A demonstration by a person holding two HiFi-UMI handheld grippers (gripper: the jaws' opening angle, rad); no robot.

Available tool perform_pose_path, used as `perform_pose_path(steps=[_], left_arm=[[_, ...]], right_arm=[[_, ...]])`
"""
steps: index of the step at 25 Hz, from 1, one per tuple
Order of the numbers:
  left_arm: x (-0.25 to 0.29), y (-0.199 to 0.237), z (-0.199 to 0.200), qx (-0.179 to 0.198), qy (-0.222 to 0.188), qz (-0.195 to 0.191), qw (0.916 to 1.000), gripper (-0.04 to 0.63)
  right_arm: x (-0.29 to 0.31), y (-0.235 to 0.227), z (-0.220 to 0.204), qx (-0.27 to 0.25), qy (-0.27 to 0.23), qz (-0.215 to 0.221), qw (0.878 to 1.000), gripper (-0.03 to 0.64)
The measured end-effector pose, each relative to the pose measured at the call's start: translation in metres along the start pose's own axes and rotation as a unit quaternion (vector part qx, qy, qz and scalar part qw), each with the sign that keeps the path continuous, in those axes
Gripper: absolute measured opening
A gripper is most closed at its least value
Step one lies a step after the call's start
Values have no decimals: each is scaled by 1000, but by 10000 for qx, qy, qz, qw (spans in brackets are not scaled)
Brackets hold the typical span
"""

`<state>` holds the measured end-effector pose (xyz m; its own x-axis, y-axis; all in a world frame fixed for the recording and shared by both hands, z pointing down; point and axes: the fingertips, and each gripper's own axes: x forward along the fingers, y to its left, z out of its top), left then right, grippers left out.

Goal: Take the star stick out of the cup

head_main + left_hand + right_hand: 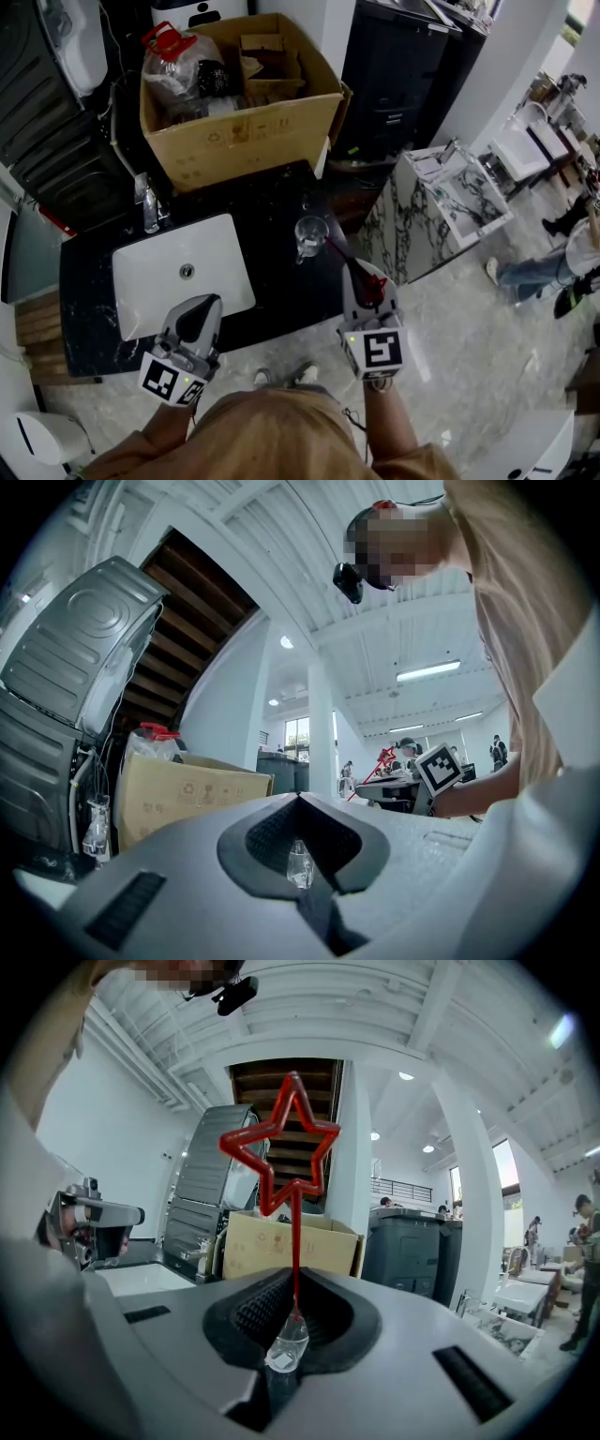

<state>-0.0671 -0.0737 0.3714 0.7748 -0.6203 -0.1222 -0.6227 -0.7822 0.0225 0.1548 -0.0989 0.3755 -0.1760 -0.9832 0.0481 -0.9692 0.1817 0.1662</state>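
Your right gripper (286, 1337) jaws, nearly shut, pinch star stick (295, 1241) stem; star upper centre of its view. Left gripper (300, 860) jaws closed, empty. Cup (311, 234) on counter (281, 202), mid-frame. Risk: thin stem swivels in pinch, clips rim, tips cup.

Counter (281, 202) carries the basin (183, 272) at left, cup (310, 234) to its right, with the faucet (148, 208) at the basin's back-left corner. Box (239, 131) sits behind the counter. Star stick (337, 251) sits in the right gripper (356, 269), just right of the cup; left gripper (204, 307) is in front of the basin.
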Motion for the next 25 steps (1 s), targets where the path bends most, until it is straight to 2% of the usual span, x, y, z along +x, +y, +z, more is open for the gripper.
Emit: perform_pose_path(steps=[25], left_arm=[[-4,-3,0,9,55,-97,9999,0]], right_arm=[[-18,7,29,26,-251,3,9997,14]])
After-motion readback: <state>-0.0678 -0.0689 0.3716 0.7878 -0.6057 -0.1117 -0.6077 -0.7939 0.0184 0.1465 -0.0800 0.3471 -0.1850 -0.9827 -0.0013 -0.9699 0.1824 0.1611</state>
